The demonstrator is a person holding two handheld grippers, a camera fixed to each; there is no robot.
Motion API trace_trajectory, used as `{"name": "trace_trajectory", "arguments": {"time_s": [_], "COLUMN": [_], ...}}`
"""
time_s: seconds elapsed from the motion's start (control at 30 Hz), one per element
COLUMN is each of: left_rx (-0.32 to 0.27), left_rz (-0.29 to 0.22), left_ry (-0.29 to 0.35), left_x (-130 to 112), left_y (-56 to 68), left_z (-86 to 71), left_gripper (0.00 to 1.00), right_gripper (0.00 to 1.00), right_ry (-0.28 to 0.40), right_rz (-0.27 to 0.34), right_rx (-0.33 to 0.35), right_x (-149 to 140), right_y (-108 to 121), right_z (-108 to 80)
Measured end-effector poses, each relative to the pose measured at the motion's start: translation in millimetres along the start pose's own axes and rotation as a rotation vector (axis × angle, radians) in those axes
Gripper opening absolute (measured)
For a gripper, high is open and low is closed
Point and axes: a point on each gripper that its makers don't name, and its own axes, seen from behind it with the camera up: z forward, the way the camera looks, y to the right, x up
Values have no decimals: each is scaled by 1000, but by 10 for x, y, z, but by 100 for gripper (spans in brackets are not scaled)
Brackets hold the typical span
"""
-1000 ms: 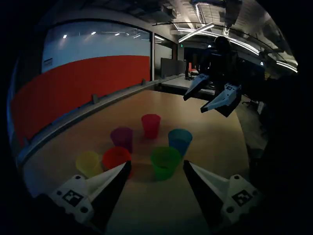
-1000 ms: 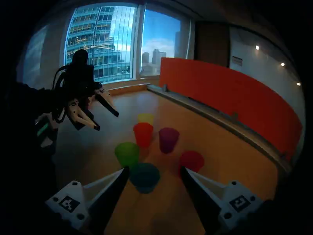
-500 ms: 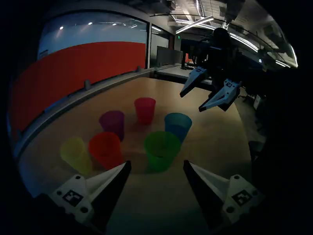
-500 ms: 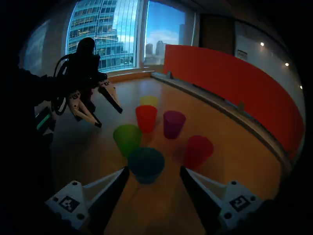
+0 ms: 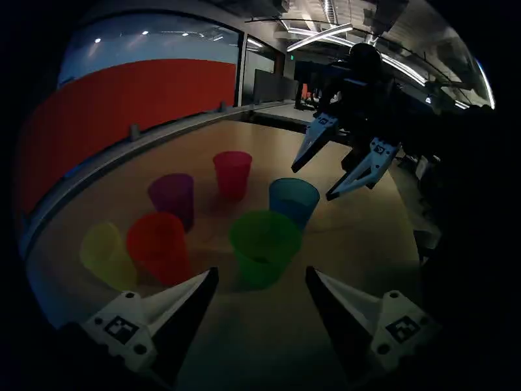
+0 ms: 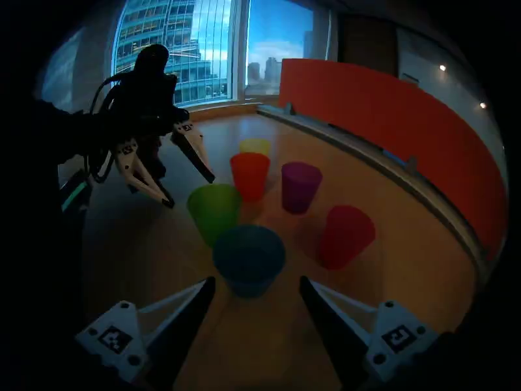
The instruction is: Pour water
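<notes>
Several coloured plastic cups stand upright in a cluster on a wooden table (image 5: 365, 241). In the left gripper view my left gripper (image 5: 260, 281) is open and empty just short of the green cup (image 5: 264, 246), with the blue cup (image 5: 294, 201), pink cup (image 5: 232, 173), purple cup (image 5: 172, 195), red cup (image 5: 159, 247) and yellow cup (image 5: 104, 254) around it. My right gripper (image 6: 256, 287) is open and empty, with the blue cup (image 6: 249, 257) right ahead of its fingertips. Each gripper also appears opposite, open above the table: the right gripper (image 5: 311, 184) and the left gripper (image 6: 191, 193).
An orange wall panel (image 5: 124, 98) with a low rail runs along one long side of the table. Tall windows (image 6: 189, 52) lie beyond the far end in the right gripper view. A dark sleeve (image 6: 58, 137) holds the left gripper. Bare tabletop (image 6: 404, 274) surrounds the cups.
Both grippers have moved in toward the cup cluster, so the cups look larger and nearer. Each opposite gripper has come lower and closer to the cups. Both stay open.
</notes>
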Motion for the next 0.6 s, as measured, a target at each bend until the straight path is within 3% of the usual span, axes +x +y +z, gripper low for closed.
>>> {"name": "trace_trajectory", "arguments": {"time_s": [0.6], "left_rx": [-45], "left_rz": [18], "left_ry": [-4], "left_x": [117], "left_y": [56], "left_z": [369], "left_gripper": [99], "right_gripper": [100], "right_ry": [-20], "right_rz": [-8], "right_rx": [39], "right_x": [-24], "right_y": [-27], "right_z": [363]}}
